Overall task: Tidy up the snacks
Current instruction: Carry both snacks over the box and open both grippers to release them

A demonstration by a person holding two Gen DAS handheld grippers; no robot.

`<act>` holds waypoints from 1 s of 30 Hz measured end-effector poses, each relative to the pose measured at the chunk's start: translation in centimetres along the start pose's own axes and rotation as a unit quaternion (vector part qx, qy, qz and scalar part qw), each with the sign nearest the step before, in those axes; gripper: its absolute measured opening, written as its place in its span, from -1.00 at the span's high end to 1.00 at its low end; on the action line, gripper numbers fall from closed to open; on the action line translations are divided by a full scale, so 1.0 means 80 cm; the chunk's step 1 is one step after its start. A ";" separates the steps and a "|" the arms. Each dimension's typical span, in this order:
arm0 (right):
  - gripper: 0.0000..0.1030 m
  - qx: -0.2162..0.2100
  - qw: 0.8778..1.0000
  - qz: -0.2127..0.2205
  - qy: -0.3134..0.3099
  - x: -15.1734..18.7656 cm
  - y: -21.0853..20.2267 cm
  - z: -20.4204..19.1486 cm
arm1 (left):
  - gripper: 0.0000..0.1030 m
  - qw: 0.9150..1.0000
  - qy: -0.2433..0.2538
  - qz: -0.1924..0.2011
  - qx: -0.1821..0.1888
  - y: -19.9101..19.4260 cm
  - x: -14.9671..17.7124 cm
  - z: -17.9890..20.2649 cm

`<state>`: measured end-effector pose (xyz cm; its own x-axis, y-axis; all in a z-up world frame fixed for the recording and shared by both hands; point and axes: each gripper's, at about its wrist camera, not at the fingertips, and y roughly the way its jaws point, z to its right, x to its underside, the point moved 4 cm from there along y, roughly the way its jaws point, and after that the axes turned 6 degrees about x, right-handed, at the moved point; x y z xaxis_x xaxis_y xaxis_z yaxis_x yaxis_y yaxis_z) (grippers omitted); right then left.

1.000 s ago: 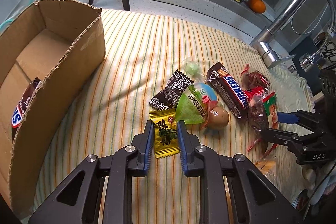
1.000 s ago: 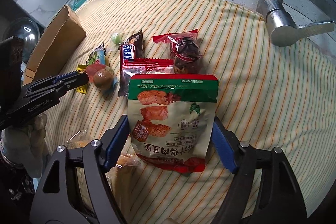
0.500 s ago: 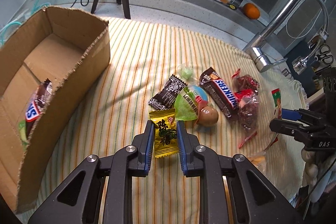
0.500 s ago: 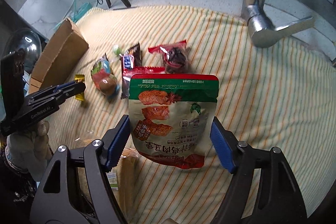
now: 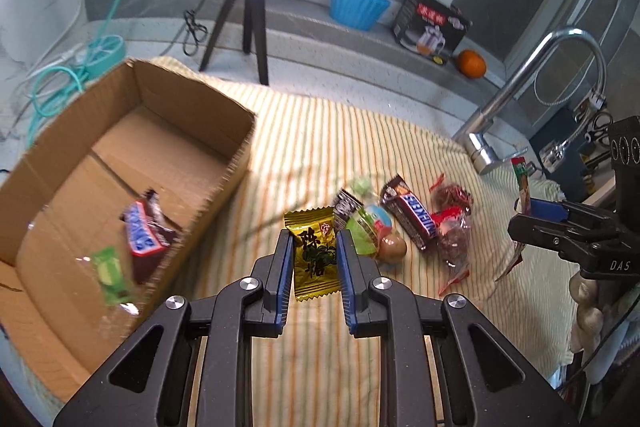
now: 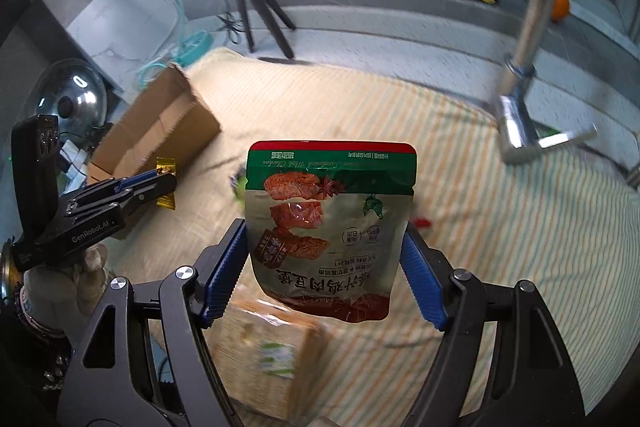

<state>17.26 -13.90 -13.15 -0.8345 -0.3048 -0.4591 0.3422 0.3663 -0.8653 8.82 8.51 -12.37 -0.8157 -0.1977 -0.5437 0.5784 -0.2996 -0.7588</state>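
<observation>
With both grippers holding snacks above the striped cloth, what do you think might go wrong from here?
1. The left gripper pinches the small yellow candy wrapper only by its edges; it may slip out before reaching the open cardboard box.
2. The right gripper holds the large green-and-red snack pouch by its sides; it could buckle and drop.
3. Both heading boxward, the grippers might collide.

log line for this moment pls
left gripper: shut on yellow candy | right gripper: shut on green pouch | both lifted off cloth | box: two snacks inside
</observation>
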 end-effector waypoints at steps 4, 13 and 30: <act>-0.49 -0.013 1.000 0.009 -0.022 -0.020 0.002 -0.036 | 0.62 1.000 -0.006 0.019 -0.011 -0.021 -0.005 -0.020; -0.50 -0.043 0.996 0.014 -0.077 -0.055 0.021 -0.123 | 0.63 0.997 -0.037 0.041 -0.044 -0.057 -0.004 -0.081; -0.50 -0.075 0.984 -0.013 -0.159 -0.096 0.104 -0.267 | 0.62 0.992 -0.088 0.034 -0.085 -0.079 0.015 -0.169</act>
<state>17.25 10.28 -12.52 -0.6562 -0.5673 -0.4975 0.2349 0.4730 -0.8492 4.35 22.79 -13.07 -0.7551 -0.3773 -0.5362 0.6143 -0.1214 -0.7797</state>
